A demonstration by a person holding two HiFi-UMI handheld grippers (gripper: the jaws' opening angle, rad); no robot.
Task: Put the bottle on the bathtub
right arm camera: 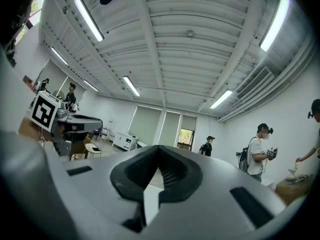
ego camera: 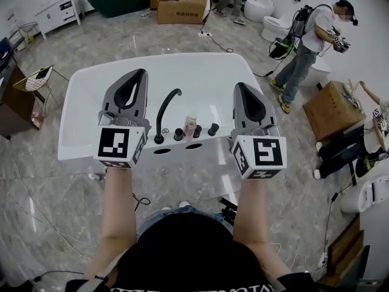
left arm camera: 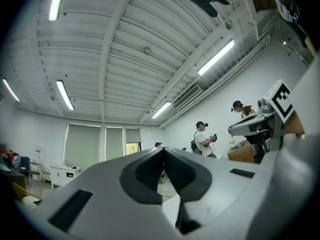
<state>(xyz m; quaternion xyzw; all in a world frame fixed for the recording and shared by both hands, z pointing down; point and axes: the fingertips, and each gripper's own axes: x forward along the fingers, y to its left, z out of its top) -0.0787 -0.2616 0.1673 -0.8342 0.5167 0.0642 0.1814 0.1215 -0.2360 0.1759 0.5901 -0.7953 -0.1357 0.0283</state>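
Down below both arms sits the big white bathtub [ego camera: 79, 84], with the left claw [ego camera: 135, 78] and right claw [ego camera: 242, 89] held over its near rim, each pressed together with nothing in it. On that rim there's the black faucet [ego camera: 165, 111], and the little pinkish bottle [ego camera: 190, 126] stands upright just beside it, among the black knobs [ego camera: 213, 129], apart from both claws.

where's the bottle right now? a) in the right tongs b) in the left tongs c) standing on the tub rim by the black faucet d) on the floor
C: the bottle stands on the bathtub rim, just right of the black faucet.
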